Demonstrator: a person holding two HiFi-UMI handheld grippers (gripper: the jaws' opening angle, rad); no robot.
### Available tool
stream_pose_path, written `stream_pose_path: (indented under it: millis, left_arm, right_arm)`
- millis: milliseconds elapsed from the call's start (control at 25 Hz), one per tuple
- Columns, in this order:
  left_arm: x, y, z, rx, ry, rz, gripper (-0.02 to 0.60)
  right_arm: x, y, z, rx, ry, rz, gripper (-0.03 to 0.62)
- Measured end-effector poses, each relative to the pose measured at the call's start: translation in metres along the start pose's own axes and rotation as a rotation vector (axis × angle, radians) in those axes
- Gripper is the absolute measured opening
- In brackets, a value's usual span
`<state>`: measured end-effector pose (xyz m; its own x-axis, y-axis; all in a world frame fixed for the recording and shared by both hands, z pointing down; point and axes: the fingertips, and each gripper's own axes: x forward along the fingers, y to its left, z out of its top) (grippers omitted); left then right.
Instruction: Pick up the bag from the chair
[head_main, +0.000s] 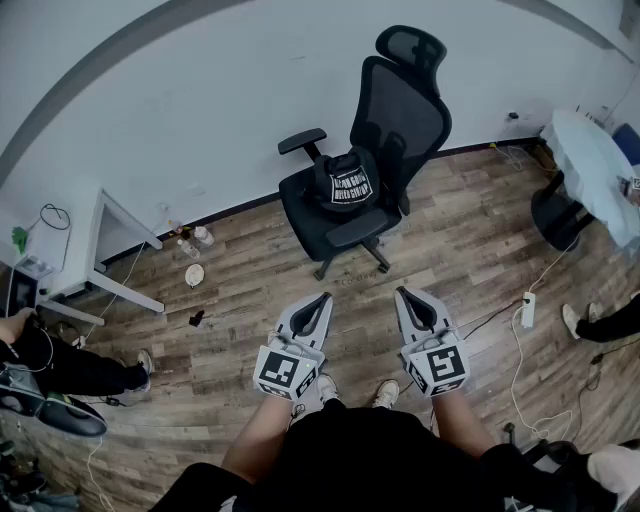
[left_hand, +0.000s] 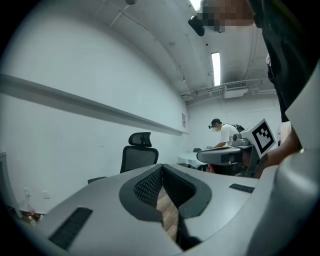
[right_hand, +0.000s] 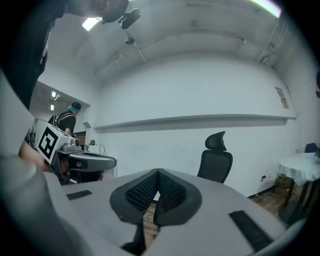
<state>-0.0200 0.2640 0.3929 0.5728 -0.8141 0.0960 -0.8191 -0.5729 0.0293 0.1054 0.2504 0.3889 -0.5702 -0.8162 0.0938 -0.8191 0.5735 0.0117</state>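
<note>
The bag (head_main: 347, 182), black with a white printed panel facing up, sits on the seat of the chair (head_main: 400, 110), pushed to the seat's back edge against the backrest and well clear of its front edge. As far as the head view shows, it is wider than it is deep, its long side running across the seat from armrest to armrest.

Both grippers are held low and close to the person's body, side by side, pointing forward over the wooden floor (head_main: 240, 290). The left gripper (head_main: 321, 298) has its jaws closed tip to tip with nothing between them, and the right gripper (head_main: 405, 292) is the same. Neither gripper view shows the bag, only the chair's back rising beyond the jaws.

The bag lies straight ahead and well apart from both tools, roughly between their two lines of aim. The left one looks slightly better lined up, though the difference is small. Reaching it would likely mean stepping forward and opening the jaws first.
</note>
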Motion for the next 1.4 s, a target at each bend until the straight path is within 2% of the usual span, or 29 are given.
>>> stream_pose_path:
  millis: [440,640,840,1160,1400]
  left_arm:
    - [-0.007,0.016,0.001,-0.016,-0.011,0.019,0.021]
    - [-0.014,0.027,0.001,-0.004,-0.009,0.021,0.021]
    - [-0.025,0.046,-0.001,-0.001,-0.010,0.020,0.021]
    - [-0.031,0.069,-0.010,-0.010,0.001,-0.038,0.021]
    - [-0.025,0.077,-0.017,-0.025,0.004,-0.056,0.021]
  right_arm:
    - [0.007,0.004,-0.002,0.002,0.015,-0.014,0.020]
    - [0.017,0.012,-0.001,0.036,0.026,-0.020,0.020]
    - [0.030,0.030,0.002,0.023,0.033,-0.017,0.020]
    - [0.049,0.046,-0.003,0.030,0.061,-0.072,0.020]
    - [0.056,0.047,-0.007,0.031,0.064,-0.076,0.020]
